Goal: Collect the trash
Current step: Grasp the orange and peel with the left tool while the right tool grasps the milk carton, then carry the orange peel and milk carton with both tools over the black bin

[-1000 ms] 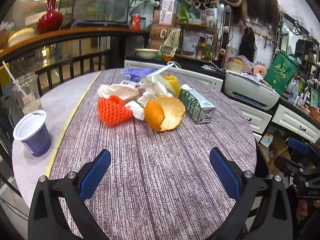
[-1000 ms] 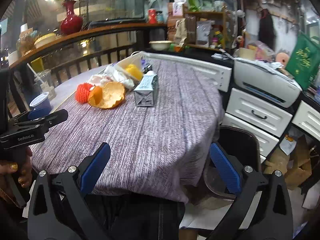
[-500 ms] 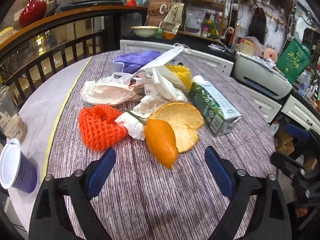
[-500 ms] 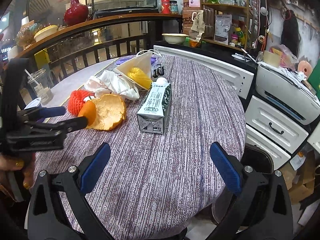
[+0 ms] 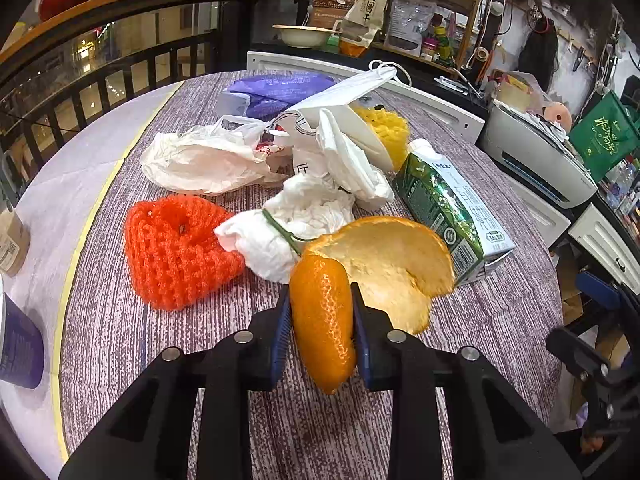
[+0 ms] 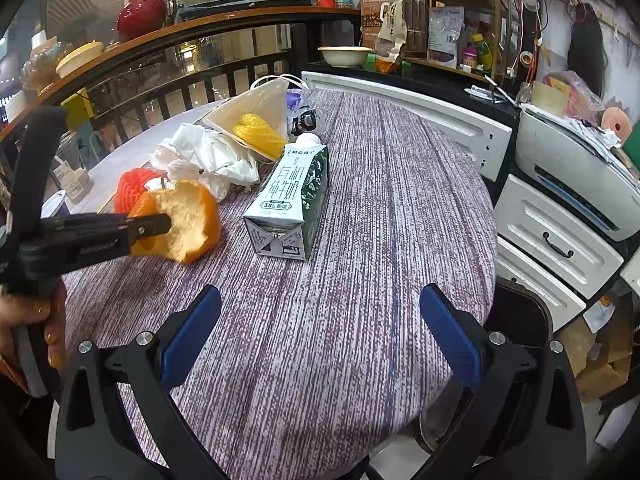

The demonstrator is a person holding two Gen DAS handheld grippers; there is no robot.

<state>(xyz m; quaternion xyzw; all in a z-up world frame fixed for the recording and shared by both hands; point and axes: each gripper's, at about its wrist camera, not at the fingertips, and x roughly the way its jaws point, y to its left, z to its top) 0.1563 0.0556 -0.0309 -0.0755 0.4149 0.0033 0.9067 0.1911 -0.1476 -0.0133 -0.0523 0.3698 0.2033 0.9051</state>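
Observation:
An orange peel [image 5: 324,320] lies at the near edge of a trash pile on the round table [image 6: 380,200]. My left gripper [image 5: 320,300] is closing on its folded part, with both blue pads touching it. In the right wrist view the same peel [image 6: 188,220] sits in that gripper's tip. Behind it are a red foam net [image 5: 176,248], crumpled white tissue [image 5: 296,220], white plastic bags [image 5: 208,160], a yellow net [image 5: 388,132] and a green-and-white milk carton [image 5: 448,208] lying on its side. My right gripper [image 6: 320,328] stands open over bare tablecloth, short of the carton [image 6: 292,196].
A purple cup [image 5: 18,344] stands at the table's left edge. A purple bag [image 5: 276,90] lies at the far side. A printer [image 5: 536,160] and white drawers [image 6: 560,240] stand to the right. A dark railing [image 6: 224,64] runs behind. A hand [image 6: 48,320] holds the left gripper.
My left gripper moved forward to the pile and its jaws closed from wide apart onto the orange peel. The right gripper moved forward over the table and stayed open.

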